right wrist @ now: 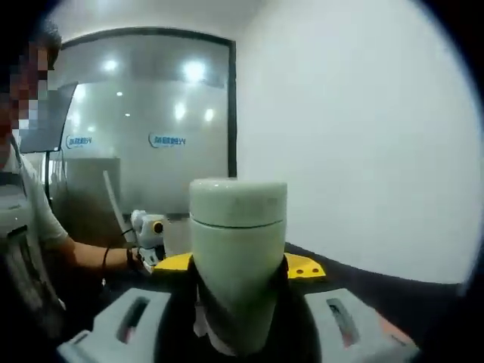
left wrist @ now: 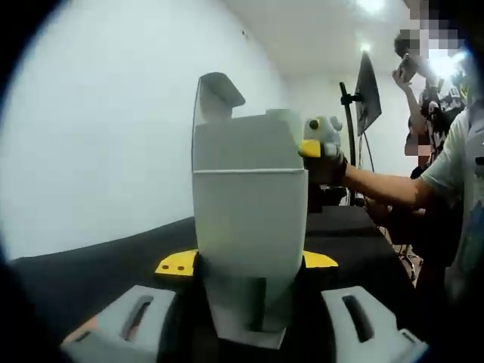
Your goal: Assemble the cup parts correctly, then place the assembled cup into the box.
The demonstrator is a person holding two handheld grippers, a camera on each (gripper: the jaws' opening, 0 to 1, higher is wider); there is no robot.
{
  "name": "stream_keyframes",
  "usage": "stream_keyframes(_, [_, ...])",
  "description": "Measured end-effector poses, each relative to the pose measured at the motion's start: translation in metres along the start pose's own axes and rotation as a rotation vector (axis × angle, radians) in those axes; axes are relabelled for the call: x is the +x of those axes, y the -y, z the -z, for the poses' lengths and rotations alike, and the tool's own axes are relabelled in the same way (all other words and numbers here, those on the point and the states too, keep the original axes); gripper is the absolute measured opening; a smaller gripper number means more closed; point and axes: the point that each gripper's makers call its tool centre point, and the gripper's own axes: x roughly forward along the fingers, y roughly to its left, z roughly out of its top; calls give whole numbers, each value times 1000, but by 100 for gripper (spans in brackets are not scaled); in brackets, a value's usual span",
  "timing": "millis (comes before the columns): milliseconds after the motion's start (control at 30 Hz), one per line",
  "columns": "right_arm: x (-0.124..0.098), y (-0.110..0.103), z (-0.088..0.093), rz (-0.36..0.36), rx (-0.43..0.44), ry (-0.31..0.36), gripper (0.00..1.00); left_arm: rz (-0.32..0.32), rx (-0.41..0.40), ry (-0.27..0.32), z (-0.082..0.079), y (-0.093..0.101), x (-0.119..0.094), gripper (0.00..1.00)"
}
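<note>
Left gripper (left wrist: pixel 249 333) is clamped low on the pale cup body (left wrist: pixel 249 227) at frame centre; a lid piece with a raised flap (left wrist: pixel 215 94) sits on top. In the right gripper view, the right gripper (right wrist: pixel 238 333) is closed around a pale cylindrical cup (right wrist: pixel 238 249) with a cap seam near its top, centre frame. Can't tell whether both views show one cup or two parts. The other gripper (left wrist: pixel 321 147) shows at right of the left view, touching the cup's upper edge. Black table (left wrist: pixel 113 261) below; no box located. My read: lid seating is in hand. Keep the body steady, press the lid squarely, check the seam closes evenly before releasing.
</note>
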Motion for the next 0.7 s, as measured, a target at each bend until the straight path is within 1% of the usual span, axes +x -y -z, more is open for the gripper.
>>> stream_keyframes(100, [5,-18,-30,-68,-3,20,40,0,-1,0,0,2,0,46])
stream_keyframes(167, [9,-28,-46,-101,-14,25,40,0,-2,0,0,2,0,46])
stream_keyframes(300, [21,-48,-74,-172,-19,24,40,-1,-6,2,0,1,0,46])
stream_keyframes(400, [31,-59,-94,-216,-19,30,40,0,-6,2,0,-1,0,46])
stream_keyframes(500, [42,-67,-111,-252,-14,32,40,0,-7,3,0,2,1,46])
stream_keyframes(600, [53,-73,-122,-286,-5,34,40,1,-6,2,0,4,1,46])
stream_keyframes(700, [65,-77,-128,-302,-4,38,40,1,-8,3,0,-3,0,46])
